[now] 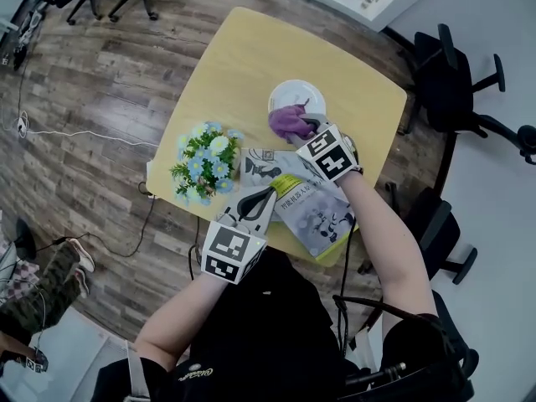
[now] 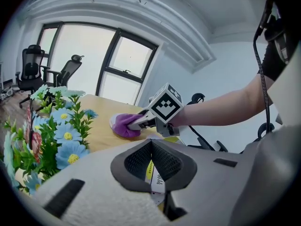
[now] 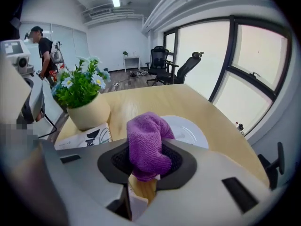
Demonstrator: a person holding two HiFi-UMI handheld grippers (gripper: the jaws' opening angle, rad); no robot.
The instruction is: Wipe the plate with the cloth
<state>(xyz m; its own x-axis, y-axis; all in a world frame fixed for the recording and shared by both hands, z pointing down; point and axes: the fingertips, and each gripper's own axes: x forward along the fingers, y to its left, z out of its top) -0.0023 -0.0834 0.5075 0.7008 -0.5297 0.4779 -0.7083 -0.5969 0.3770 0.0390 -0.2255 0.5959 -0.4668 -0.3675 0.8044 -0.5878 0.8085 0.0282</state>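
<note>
A white plate [image 1: 299, 93] sits on the wooden table toward its far right side. A purple cloth [image 1: 287, 121] rests bunched on the plate's near edge, with my right gripper [image 1: 308, 126] shut on it. In the right gripper view the cloth [image 3: 146, 142] bulges up between the dark pads, and the plate [image 3: 189, 132] lies just beyond. The left gripper view shows the cloth [image 2: 123, 125] on the plate [image 2: 113, 122] from the side. My left gripper [image 1: 266, 198] hovers over the books near the table's front edge, its jaws shut with nothing held.
A pot of blue and white flowers [image 1: 203, 162] stands left of the plate, close to my left gripper. Books [image 1: 314, 208] lie at the front of the table [image 1: 243, 53]. Office chairs [image 1: 456, 82] stand to the right. A person [image 3: 45, 46] stands far off.
</note>
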